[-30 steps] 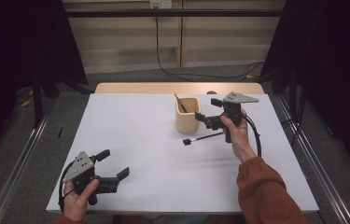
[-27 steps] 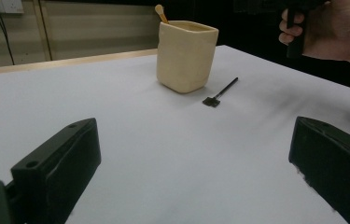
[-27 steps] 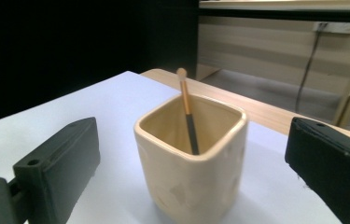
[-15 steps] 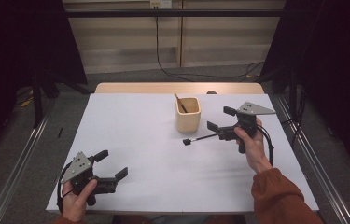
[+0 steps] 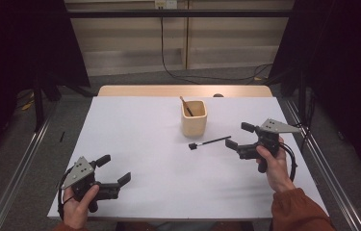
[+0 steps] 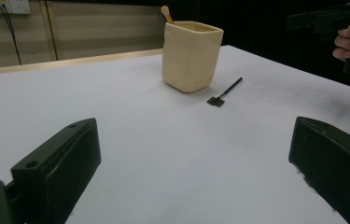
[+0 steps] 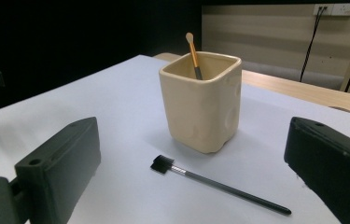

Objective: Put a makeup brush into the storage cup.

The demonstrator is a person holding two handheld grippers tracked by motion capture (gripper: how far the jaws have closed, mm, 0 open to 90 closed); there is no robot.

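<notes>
Since a second ago the right gripper (image 5: 236,136) has drawn back from the cream cup (image 5: 194,118) toward the person, leaving the black brush (image 5: 209,142) flat on the white table (image 5: 135,125); its jaws stand wide apart and hold nothing, the cup just beyond them, the brush between them and the cup; the left gripper (image 5: 115,169) rests well apart, equally wide open and empty; a gold-handled brush (image 7: 193,52) stands inside the cup.

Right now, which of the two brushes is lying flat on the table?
The black brush lies flat on the table, in front of the cup. The orange brush stands tilted inside the cup.
</notes>
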